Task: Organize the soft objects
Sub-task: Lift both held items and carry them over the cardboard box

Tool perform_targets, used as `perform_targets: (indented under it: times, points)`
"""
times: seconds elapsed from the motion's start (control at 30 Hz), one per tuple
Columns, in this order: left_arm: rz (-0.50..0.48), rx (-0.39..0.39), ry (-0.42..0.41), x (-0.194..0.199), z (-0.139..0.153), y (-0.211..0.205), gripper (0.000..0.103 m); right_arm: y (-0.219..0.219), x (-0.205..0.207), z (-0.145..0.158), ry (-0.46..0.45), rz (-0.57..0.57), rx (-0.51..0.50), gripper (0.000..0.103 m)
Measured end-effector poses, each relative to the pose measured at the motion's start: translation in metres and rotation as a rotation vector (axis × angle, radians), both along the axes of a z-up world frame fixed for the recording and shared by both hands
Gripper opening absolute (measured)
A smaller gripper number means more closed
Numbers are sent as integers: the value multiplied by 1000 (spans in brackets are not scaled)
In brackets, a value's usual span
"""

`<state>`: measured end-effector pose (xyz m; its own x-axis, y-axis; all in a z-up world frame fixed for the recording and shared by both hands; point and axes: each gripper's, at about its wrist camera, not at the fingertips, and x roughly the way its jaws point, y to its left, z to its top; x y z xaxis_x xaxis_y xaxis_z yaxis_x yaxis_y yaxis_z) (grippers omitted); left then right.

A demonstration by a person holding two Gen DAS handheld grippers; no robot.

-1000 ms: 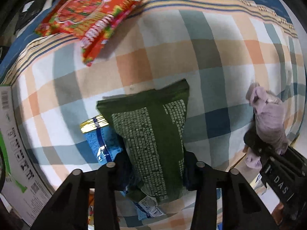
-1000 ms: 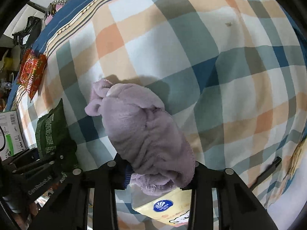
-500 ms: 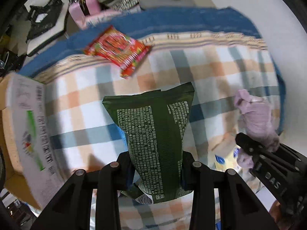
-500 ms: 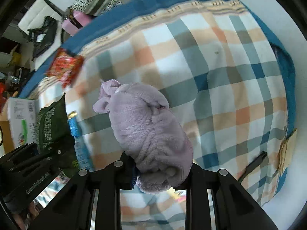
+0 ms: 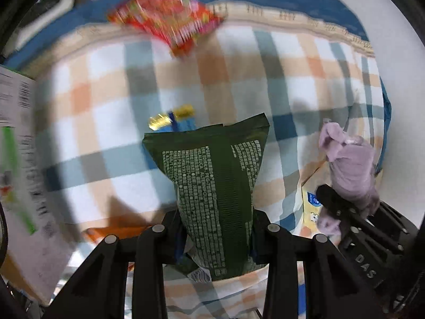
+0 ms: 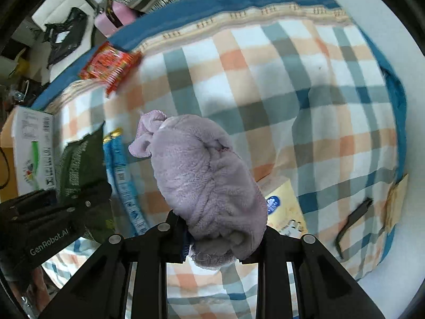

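The dark green snack bag (image 5: 215,186) stands up between the jaws of the left gripper (image 5: 216,228), pinched at its lower end with its printed back facing the camera, held above the plaid blanket (image 5: 111,122). Off at its three o'clock, the lilac plush towel (image 6: 204,180) is bunched into a roll and clamped at its near end by the right gripper (image 6: 220,228), also lifted over the blanket. Behind the green bag, toward twelve o'clock, a blue packet with a gold end (image 5: 175,119) lies flat on the cloth. Under the towel, at about four o'clock, a yellow tissue pack (image 6: 284,210) rests on the blanket. Far out at eleven o'clock a red snack bag (image 5: 167,18) sits by the blanket's blue border, blurred. A white printed carton (image 6: 34,148) stands at the nine o'clock edge, and a black clip-like piece (image 6: 353,218) lies near the four o'clock rim.
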<state>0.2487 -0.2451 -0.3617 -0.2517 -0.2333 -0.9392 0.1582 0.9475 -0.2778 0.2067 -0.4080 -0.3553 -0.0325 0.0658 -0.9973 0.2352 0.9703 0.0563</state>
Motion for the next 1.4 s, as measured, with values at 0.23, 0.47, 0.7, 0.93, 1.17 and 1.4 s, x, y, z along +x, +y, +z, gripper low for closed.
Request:
perform_targets:
  times: [0.23,0.47,0.7,0.93,1.17,1.4]
  points:
    - [-8,-17,43,-1,-21,-7,38,-18,4,-47,85,-38,22,38]
    - [-12,36,-37,-13,1,-5,32,-34,-13,-41,54,-87,52,29]
    - [3,14,-213,-47,83,31,32,-11,-39,28,-66,-53,84,26]
    - [81,2,-344,-97,169,133,32,84,-70,109,-191,35,168,26]
    - [152,144,-465,-99,202,241,32,217,-67,160,-256,138,254,26]
    - [201,193,-504,-62,195,305,32,314,-36,161,-254,182,257,26]
